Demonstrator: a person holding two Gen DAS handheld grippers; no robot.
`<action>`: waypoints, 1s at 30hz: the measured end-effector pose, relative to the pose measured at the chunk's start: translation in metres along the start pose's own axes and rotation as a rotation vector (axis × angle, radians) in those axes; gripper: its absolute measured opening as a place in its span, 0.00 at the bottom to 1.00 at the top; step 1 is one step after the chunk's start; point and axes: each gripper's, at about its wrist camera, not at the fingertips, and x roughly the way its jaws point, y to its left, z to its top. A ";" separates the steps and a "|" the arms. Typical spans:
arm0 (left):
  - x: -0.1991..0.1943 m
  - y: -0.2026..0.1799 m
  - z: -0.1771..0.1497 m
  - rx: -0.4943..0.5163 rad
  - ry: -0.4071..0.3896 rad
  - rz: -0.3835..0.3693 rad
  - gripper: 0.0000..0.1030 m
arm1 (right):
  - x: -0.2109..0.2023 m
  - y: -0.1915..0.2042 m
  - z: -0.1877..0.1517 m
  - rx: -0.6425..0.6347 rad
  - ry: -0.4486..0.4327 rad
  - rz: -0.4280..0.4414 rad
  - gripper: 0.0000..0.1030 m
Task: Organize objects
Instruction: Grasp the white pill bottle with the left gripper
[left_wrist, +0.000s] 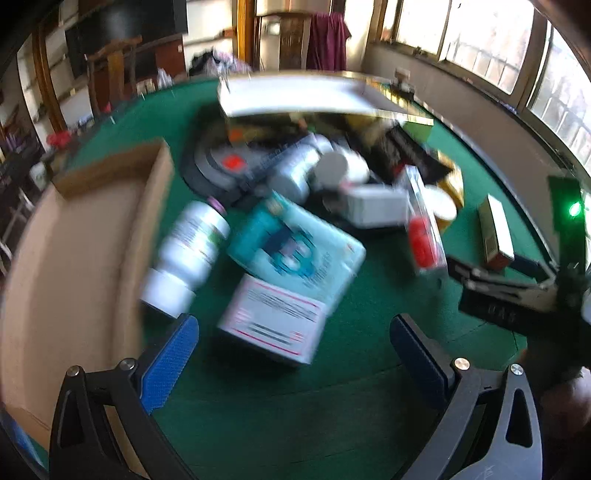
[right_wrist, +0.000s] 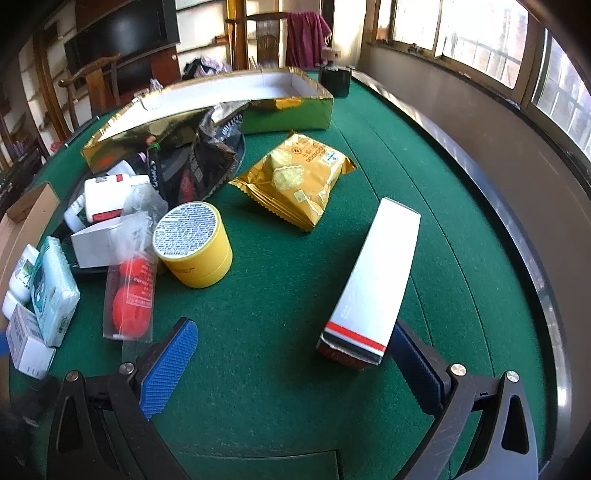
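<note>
Green tabletop (right_wrist: 295, 369), littered. Cardboard box (left_wrist: 74, 240) at its left edge, gold-sided tray (right_wrist: 288, 110) at the far side, both apparently receptacles. Long white carton (right_wrist: 376, 280) lay beside the right hand-held gripper (right_wrist: 291, 369), jaws spread, empty. Yellow tub (right_wrist: 195, 247), snack packet (right_wrist: 299, 177), white bottle (left_wrist: 192, 251) loose. Left hand-held gripper (left_wrist: 293, 363) likewise released, over a pink-striped box (left_wrist: 273, 321). Sorting seemingly barely begun; next, closing on one item.

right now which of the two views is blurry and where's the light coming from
Left wrist view: motion-smeared, the white bottle and teal pack have soft edges. Right wrist view: sharp, print on the yellow tin shows. Both: daylight from the windows upper right, fisheye bending the table edge.
</note>
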 end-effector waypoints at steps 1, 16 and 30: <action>-0.006 0.005 0.003 0.012 -0.017 0.004 1.00 | -0.001 0.000 -0.001 -0.002 -0.001 0.002 1.00; 0.023 0.046 0.044 0.115 0.072 -0.018 0.58 | -0.001 0.000 -0.003 -0.016 -0.008 0.017 1.00; 0.028 0.050 0.049 0.178 0.107 0.013 0.21 | -0.001 0.000 -0.003 -0.015 -0.008 0.018 1.00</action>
